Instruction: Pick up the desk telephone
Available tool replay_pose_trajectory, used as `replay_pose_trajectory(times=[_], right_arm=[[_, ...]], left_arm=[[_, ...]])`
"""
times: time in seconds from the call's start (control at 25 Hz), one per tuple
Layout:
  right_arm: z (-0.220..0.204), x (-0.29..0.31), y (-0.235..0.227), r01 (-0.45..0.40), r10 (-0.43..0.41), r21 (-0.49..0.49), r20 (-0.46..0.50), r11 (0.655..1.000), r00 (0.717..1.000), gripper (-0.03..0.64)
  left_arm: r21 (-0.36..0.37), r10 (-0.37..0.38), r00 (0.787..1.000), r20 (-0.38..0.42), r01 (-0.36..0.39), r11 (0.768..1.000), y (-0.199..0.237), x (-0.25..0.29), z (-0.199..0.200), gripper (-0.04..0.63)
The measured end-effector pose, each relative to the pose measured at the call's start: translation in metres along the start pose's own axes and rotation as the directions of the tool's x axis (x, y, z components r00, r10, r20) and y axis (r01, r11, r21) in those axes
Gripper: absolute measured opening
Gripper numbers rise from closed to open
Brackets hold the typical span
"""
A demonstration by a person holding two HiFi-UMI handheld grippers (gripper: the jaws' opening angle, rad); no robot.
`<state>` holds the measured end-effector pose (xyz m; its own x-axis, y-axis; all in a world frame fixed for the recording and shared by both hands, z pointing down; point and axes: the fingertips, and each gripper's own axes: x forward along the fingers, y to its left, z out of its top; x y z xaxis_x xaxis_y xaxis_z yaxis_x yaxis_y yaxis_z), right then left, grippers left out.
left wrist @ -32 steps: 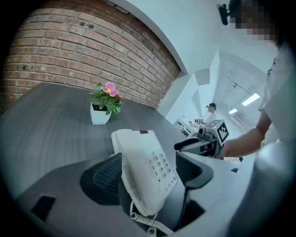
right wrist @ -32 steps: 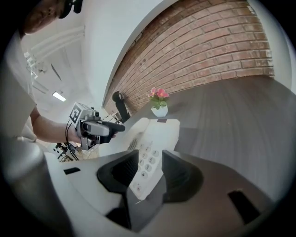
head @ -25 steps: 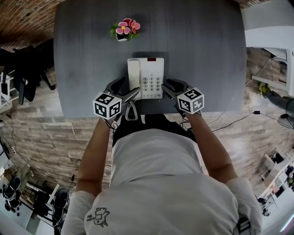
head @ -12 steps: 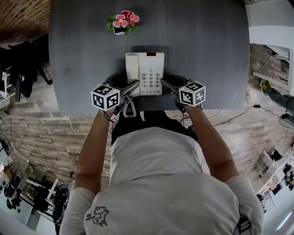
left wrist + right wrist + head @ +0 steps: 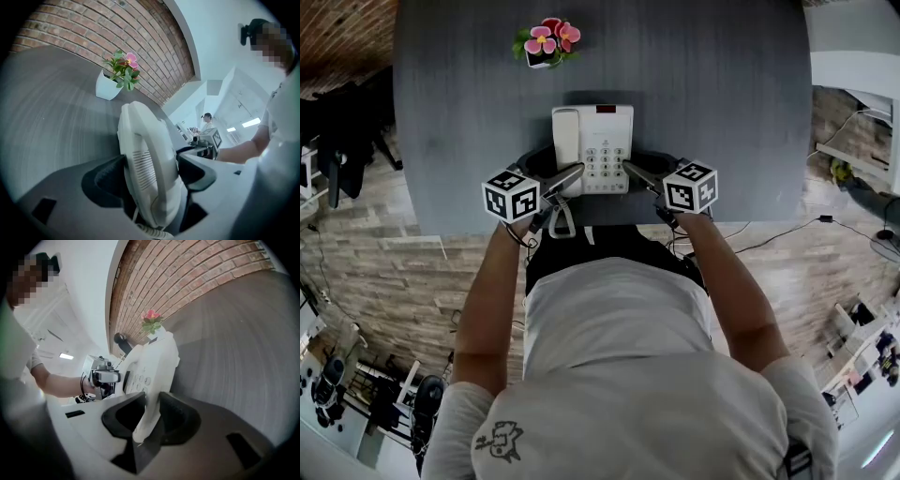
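The white desk telephone (image 5: 592, 148) lies on the grey table (image 5: 722, 94), handset on its left side. My left gripper (image 5: 557, 171) holds the phone's left near side; in the left gripper view both pads press on the handset side of the phone (image 5: 150, 154). My right gripper (image 5: 649, 167) is at the phone's right near edge. Its jaws are closing, and in the right gripper view the thin edge of the phone (image 5: 152, 364) sits between the pads, touched by both. The phone's coiled cord (image 5: 563, 220) hangs over the table's near edge.
A small white pot of pink flowers (image 5: 542, 42) stands behind the phone near the table's far edge. A brick wall (image 5: 108, 33) runs behind the table. Cables (image 5: 787, 244) lie on the wooden floor to the right.
The right gripper's jaws have narrowed onto the phone's right edge. The left gripper has sunk slightly and rolled a little, still on the handset side. The phone stays on the table.
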<state>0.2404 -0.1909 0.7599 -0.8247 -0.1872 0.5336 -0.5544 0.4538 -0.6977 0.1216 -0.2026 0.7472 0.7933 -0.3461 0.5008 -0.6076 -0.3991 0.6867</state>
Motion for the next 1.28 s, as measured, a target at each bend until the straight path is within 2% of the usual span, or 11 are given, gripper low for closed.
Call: replay_pose_trajectory(times=[0.28, 0.6, 0.92, 1.08, 1.28], right_arm=[[0.000, 0.000, 0.000, -0.024, 0.024, 0.019, -0.002, 1.000, 1.000, 0.097], [0.001, -0.002, -0.001, -0.029, 0.028, 0.075, 0.020, 0.997, 0.999, 0.077], [-0.002, -0.011, 0.013, -0.054, 0.047, 0.127, 0.054, 0.990, 0.997, 0.074], [0.009, -0.023, 0.028, -0.050, 0.040, 0.111, 0.090, 0.993, 0.995, 0.072], [0.030, -0.006, 0.071, -0.037, 0.031, 0.055, 0.107, 0.998, 0.994, 0.072]], left_arm=[[-0.032, -0.029, 0.999, 0.023, 0.030, 0.999, 0.001, 0.000, -0.001, 0.376], [-0.049, -0.003, 1.000, 0.027, 0.004, 0.999, 0.000, -0.001, 0.001, 0.351], [-0.014, 0.002, 1.000, 0.024, -0.002, 1.000, -0.015, -0.010, 0.010, 0.345], [0.015, 0.005, 1.000, 0.031, -0.006, 1.000, -0.031, -0.023, 0.021, 0.344], [0.030, -0.001, 0.998, 0.064, -0.001, 1.000, -0.026, -0.070, 0.037, 0.342]])
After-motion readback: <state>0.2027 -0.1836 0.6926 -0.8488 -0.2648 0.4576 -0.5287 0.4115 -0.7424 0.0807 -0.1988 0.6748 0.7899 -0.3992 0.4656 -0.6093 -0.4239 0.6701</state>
